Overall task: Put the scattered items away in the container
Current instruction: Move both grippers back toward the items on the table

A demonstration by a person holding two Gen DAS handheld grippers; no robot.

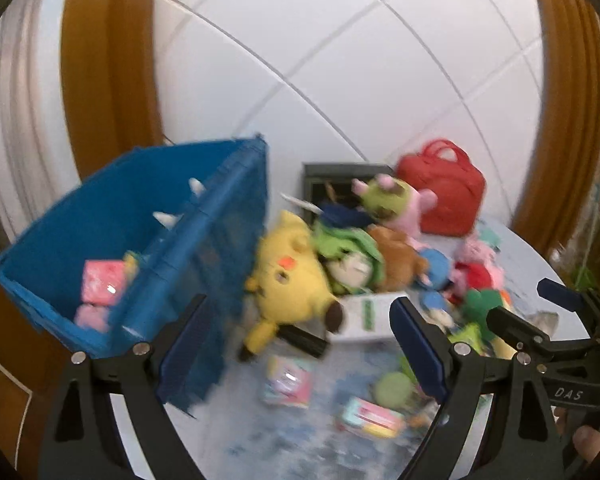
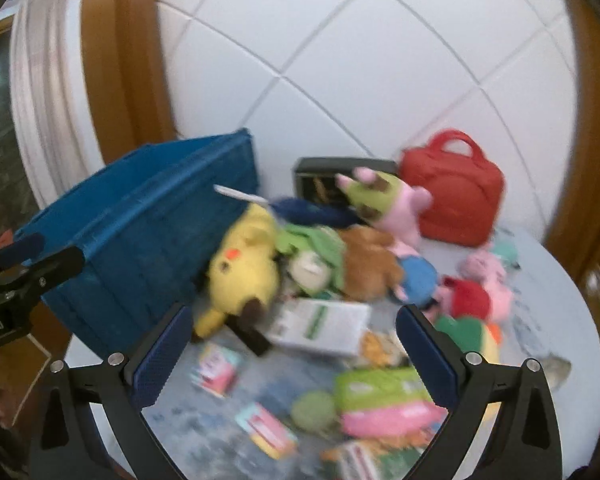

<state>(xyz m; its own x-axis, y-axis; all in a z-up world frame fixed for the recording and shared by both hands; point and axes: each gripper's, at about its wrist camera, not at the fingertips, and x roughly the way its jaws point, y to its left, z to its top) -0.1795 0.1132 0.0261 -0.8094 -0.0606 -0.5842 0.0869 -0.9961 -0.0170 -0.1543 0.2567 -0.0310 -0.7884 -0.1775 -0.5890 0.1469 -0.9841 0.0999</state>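
Hovering wide open and empty, both grippers' fingers (image 1: 414,344) (image 2: 426,354) face toys beside the blue crate (image 1: 112,220)

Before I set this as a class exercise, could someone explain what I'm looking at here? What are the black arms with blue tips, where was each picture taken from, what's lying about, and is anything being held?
There is no robot here. A person holds a hand-operated tool in each hand, each ending in tongs with two blue-padded fingers. A small wide-angle camera sits on each tool and looks forward along its fingers, which is why the room looks curved.

One picture comes from the left tongs, the other from the right tongs. Each view also catches the other tool at its edge.

Both pairs of tongs stand open and hold nothing.

On the pale surface stands a blue crate with a few small pink boxes inside. Beside it lie a yellow plush toy, other soft toys, a white and green box, small packets and a red bag. The pictures are blurred, so finer details are uncertain.
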